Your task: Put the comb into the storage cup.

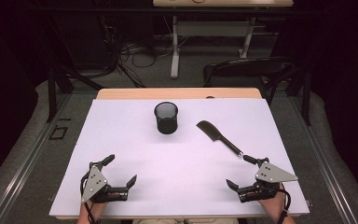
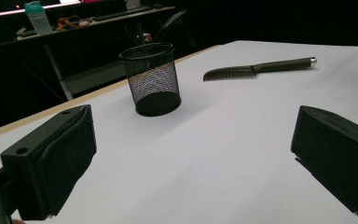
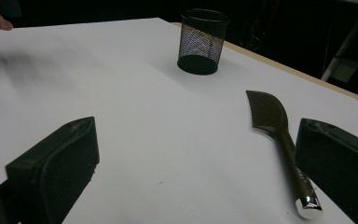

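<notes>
Both hand-held grippers rest low on the near edge of the worktop (image 1: pixel 121 154), jaws spread wide, nothing between them. Left hand-held gripper (image 1: pixel 120 169) sits well apart from everything; the mesh cup (image 1: pixel 166 118) stands upright ahead of it & to its right. Right hand-held gripper (image 1: pixel 240 171) is the one nearest the work: the comb (image 1: pixel 218 136) lies flat just ahead of it, metal-capped handle end pointing back at it, close to its outer jaw, toothed end further off toward the cup.

Likely job: lift comb, drop it in the cup.

Risks as I see them:
- comb is thin & flat on the worktop, so jaws coming in too high may skate over it or nudge it away
- grabbing at the very handle tip could let the long end droop/pivot
- cup is light mesh, a tilted comb catching the rim could tip it over
</notes>
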### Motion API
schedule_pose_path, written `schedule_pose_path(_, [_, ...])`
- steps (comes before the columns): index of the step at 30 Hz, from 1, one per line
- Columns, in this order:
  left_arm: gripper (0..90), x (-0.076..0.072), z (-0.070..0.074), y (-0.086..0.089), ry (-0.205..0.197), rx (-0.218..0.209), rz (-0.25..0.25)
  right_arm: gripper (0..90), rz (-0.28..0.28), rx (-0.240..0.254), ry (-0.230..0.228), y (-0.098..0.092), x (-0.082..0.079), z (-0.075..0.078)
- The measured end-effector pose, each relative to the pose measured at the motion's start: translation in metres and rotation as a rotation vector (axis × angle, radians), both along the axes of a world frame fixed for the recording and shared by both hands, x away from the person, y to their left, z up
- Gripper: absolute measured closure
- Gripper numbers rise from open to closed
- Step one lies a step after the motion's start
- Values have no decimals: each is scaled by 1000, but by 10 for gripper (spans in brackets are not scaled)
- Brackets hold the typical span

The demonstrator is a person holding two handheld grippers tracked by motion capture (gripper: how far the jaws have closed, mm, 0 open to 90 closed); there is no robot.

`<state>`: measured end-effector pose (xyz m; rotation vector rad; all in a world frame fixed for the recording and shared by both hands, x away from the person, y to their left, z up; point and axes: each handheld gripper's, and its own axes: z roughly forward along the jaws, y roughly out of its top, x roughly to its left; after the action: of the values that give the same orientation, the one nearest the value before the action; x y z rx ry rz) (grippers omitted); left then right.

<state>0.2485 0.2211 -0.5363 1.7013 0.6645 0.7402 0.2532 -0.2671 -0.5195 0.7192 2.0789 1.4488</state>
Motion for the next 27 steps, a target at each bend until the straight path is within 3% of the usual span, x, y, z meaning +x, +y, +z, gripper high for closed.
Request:
schedule_pose_path(10, [0, 1, 0, -1, -3, 12, 3, 0, -33, -19, 11, 0, 7, 2])
schedule_pose_path(16, [0, 2, 1, -2, -7, 13, 7, 0, -69, -42, 34, -2, 16, 3])
schedule_pose_path(27, [0, 5, 1, -4, 0, 20, 4, 0, -79, -92, 89, 3, 31, 1])
